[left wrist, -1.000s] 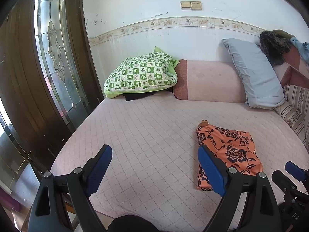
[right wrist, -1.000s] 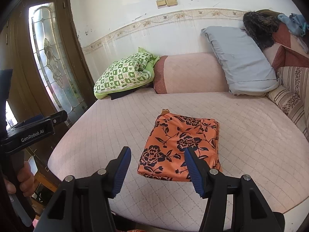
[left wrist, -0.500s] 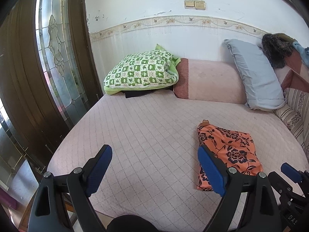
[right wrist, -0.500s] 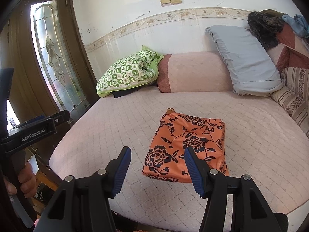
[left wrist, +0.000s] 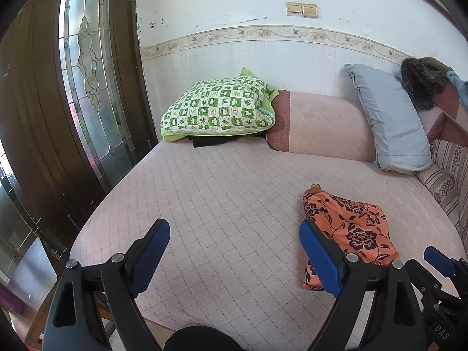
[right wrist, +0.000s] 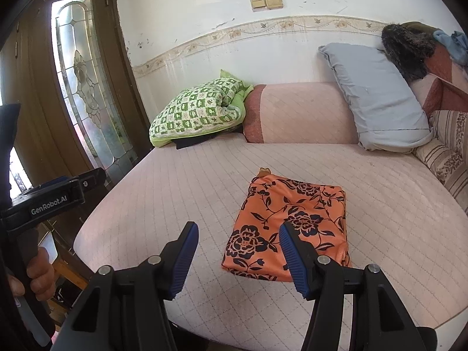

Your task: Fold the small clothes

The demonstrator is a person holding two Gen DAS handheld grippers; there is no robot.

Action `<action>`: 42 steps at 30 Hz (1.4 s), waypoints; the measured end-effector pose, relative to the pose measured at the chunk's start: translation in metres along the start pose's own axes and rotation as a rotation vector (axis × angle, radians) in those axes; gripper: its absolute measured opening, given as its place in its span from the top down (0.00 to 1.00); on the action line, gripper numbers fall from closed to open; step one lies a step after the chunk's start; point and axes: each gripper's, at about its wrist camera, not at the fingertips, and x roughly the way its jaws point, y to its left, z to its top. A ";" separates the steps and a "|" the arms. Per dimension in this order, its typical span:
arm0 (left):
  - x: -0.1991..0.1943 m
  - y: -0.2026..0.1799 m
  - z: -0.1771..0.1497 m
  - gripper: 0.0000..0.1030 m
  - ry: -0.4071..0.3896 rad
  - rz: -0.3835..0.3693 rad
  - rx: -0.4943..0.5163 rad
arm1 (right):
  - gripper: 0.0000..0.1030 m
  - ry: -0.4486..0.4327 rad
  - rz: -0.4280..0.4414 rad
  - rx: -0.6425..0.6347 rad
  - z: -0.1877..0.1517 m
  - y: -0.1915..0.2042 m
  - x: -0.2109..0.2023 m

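Observation:
An orange garment with a black flower print lies folded into a neat rectangle on the pink quilted bed. My left gripper hovers open over the bed's near edge, the garment just to its right, nothing between its blue pads. My right gripper is open too, held back from the garment's near edge, with nothing in it. At the left edge of the right wrist view a hand holds the left gripper's black body.
A green checked pillow, a pink bolster and a grey pillow line the wall. Striped cushions and piled clothes sit at the right. A dark wooden door with leaded glass stands left of the bed.
Both views have shifted slightly, so the garment sits a little farther from the right gripper. The garment itself has not moved and both grippers stay open.

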 end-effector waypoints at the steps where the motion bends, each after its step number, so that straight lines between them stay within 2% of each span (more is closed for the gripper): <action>1: 0.000 0.001 0.000 0.12 0.001 0.002 -0.001 | 0.41 0.000 0.000 -0.001 0.000 0.001 0.000; 42: 0.004 0.002 0.000 0.12 0.030 0.015 0.004 | 0.41 0.007 0.007 -0.004 -0.001 -0.003 0.002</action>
